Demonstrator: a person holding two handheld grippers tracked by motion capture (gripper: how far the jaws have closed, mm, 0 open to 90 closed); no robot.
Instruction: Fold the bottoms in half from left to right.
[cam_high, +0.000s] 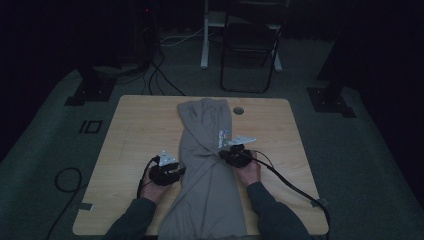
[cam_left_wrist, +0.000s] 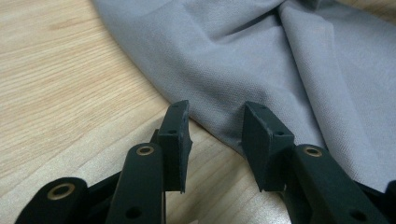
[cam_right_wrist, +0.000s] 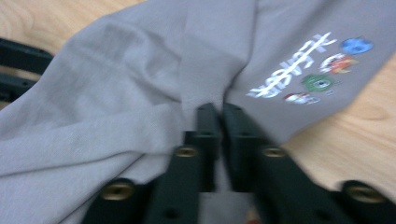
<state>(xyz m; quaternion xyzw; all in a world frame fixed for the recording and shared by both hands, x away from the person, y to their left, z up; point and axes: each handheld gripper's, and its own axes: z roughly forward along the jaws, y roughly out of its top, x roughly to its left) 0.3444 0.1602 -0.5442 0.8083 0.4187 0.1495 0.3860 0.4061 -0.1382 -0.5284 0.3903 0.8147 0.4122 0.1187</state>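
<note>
Grey trousers (cam_high: 207, 165) laid lengthwise down the middle of the wooden table (cam_high: 135, 125), hem end hanging off the near edge, waist end up by the far side near the cable hole (cam_high: 238, 110). Looks like a fold in progress, with one leg twisted across the other around the midpoint.

Right gripper (cam_high: 231, 154) clamped tight on a pinch of fabric at the right edge of the trousers, just below the little colourful print (cam_right_wrist: 310, 70). Jaws pressed together in the right gripper view with cloth bunched between them. A bit blurry there, so hard to say how deep the bite goes.

Left gripper (cam_left_wrist: 217, 135) spread wide, nothing in it, tips hovering right at the left edge of the cloth with bare wood underneath. Same thing from the high view: sitting just beside the fabric, not on it.

Tips for doing this bit well, just a guess from the layout:
- Slide the lower jaw under the edge first, flat along the wood, then close. Pinching from above probably just pushes the cloth away.
- Grab roughly level with the right-hand grip, otherwise a crooked fold.
- Catch both layers if doubled there, not only the top one.
- Lift both sides together and keep light tension, so the twist in the middle does not tighten.
- Watch the overhanging end, likely to drag everything towards the near edge.
</note>
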